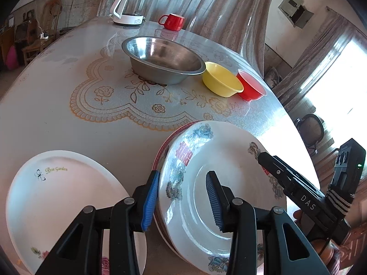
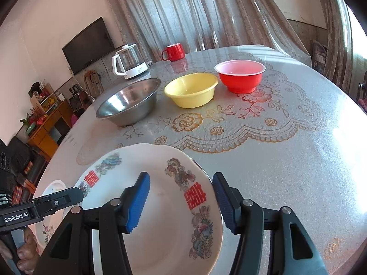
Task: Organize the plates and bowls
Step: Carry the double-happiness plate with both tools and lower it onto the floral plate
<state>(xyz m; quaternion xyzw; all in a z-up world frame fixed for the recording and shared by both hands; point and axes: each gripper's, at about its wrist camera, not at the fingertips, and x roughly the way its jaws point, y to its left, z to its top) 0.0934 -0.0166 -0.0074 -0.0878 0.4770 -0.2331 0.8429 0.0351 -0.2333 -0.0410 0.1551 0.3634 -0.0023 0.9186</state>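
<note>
Left gripper (image 1: 182, 202): jaws partly closed over the near-left rim of the decorated plate (image 1: 229, 183), one blue pad under the stack edge, the other inside the well; the plate is tilted, and a red-rimmed plate (image 1: 160, 158) lies beneath it.

Right gripper (image 2: 181, 202): jaws part-open astride the same plate's right rim; pad contact cannot be confirmed.

White "Rose Garden" plate (image 1: 57, 194): flat on the desk (image 1: 57, 114), left of the stack.

Steel bowl (image 1: 164, 59), yellow bowl (image 1: 221, 79) and red bowl (image 1: 251, 87): in a row farther back, red mug (image 1: 173, 21) and kettle (image 1: 129, 6) behind
</note>
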